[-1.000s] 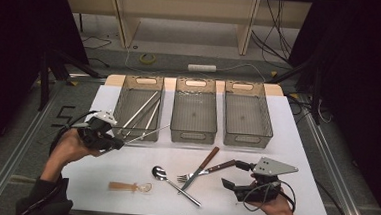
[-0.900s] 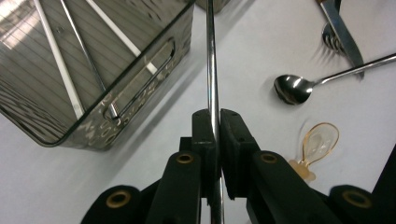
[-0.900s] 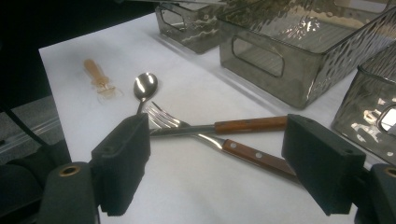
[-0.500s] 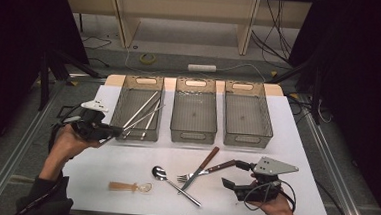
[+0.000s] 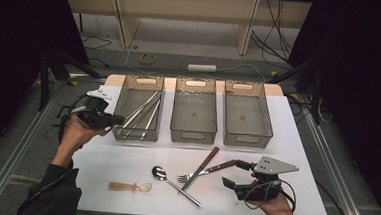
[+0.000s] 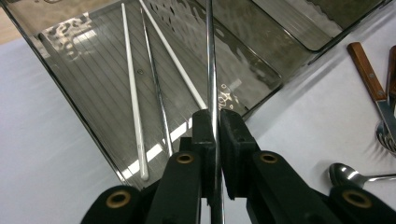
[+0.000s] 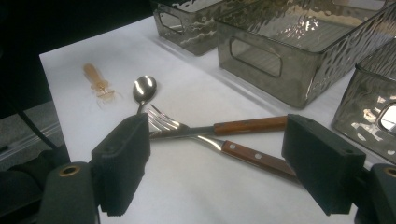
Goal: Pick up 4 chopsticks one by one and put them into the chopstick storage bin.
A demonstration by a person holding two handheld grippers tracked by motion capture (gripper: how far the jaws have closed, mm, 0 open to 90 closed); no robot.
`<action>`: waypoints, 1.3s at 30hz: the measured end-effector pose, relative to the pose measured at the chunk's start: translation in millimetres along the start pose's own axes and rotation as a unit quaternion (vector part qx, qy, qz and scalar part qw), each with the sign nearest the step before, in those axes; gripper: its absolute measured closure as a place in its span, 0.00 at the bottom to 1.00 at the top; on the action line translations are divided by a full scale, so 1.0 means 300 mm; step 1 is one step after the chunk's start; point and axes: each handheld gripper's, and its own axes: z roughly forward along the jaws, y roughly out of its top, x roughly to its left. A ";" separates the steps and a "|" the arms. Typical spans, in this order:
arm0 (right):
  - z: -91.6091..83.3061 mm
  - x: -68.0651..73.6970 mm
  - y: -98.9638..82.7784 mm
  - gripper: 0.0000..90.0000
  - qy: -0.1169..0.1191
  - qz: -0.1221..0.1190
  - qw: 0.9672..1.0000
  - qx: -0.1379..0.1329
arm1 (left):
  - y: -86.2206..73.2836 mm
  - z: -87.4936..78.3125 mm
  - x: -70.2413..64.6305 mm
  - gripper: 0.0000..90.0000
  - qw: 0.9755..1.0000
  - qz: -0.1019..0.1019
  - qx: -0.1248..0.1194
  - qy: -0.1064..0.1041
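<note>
My left gripper (image 5: 117,119) (image 6: 216,116) is shut on a thin metal chopstick (image 6: 211,65) and holds it over the near left corner of the left bin (image 5: 136,134) (image 6: 88,98). Three more chopsticks (image 5: 148,112) (image 6: 132,93) lie in that bin. My right gripper (image 5: 233,174) (image 7: 217,144) stands open low over the table at the front right. Its jaws are on either side of the wooden handles of a fork (image 5: 194,174) (image 7: 187,130) and a knife (image 5: 206,161) (image 7: 252,156), which lie crossed. The pads touch neither.
A spoon (image 5: 160,173) (image 7: 144,88) lies left of the fork. A small amber piece (image 5: 128,186) (image 7: 98,84) sits near the front edge. An empty middle bin (image 5: 193,135) and an empty right bin (image 5: 246,139) stand behind the cutlery.
My left hand has carried the chopstick away from the person, toward the left bin's near corner. The right gripper has kept still.
</note>
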 end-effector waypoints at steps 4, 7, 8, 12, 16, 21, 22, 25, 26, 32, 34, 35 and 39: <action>0.000 -0.001 0.001 0.27 -0.001 0.001 1.000 0.001 | 0.011 0.028 0.025 0.94 1.000 -0.012 -0.004 0.008; -0.001 0.000 0.002 0.27 -0.002 0.001 1.000 0.001 | 0.022 0.047 0.039 0.94 1.000 -0.026 -0.011 0.014; -0.001 0.000 0.003 0.27 -0.002 0.000 1.000 0.001 | 0.027 0.053 0.042 0.94 0.999 -0.026 -0.012 0.017; 0.001 0.000 0.002 0.27 -0.001 0.000 1.000 0.001 | 0.043 0.076 0.056 0.94 0.999 -0.034 -0.010 0.028; -0.001 -0.001 0.002 0.27 -0.001 0.000 1.000 0.001 | 0.062 0.097 0.069 0.94 0.998 -0.039 -0.011 0.037; -0.001 0.000 0.003 0.27 0.000 -0.002 1.000 0.001 | 0.087 0.122 0.078 0.94 0.998 -0.038 -0.007 0.045; -0.001 0.000 0.002 0.27 0.000 -0.002 1.000 0.001 | 0.091 0.128 0.080 0.94 0.998 -0.038 -0.005 0.047; -0.001 0.000 0.002 0.27 0.000 -0.001 1.000 0.001 | 0.099 0.149 0.090 0.94 0.998 -0.041 -0.003 0.052; -0.002 0.000 0.002 0.27 0.000 -0.001 1.000 0.001 | 0.101 0.155 0.093 0.94 0.998 -0.040 -0.001 0.054; 0.000 -0.001 0.001 0.27 0.001 -0.001 1.000 0.002 | 0.101 0.177 0.111 0.94 0.997 -0.046 -0.001 0.060; 0.002 -0.001 0.001 0.27 0.002 -0.001 1.000 0.001 | 0.102 0.182 0.112 0.94 0.997 -0.047 -0.003 0.063; 0.002 0.000 0.001 0.27 0.001 -0.002 1.000 0.002 | 0.103 0.183 0.111 0.94 0.997 -0.045 -0.002 0.063; 0.002 -0.001 0.001 0.27 0.002 -0.002 1.000 0.001 | 0.104 0.197 0.110 0.94 0.997 -0.045 -0.001 0.066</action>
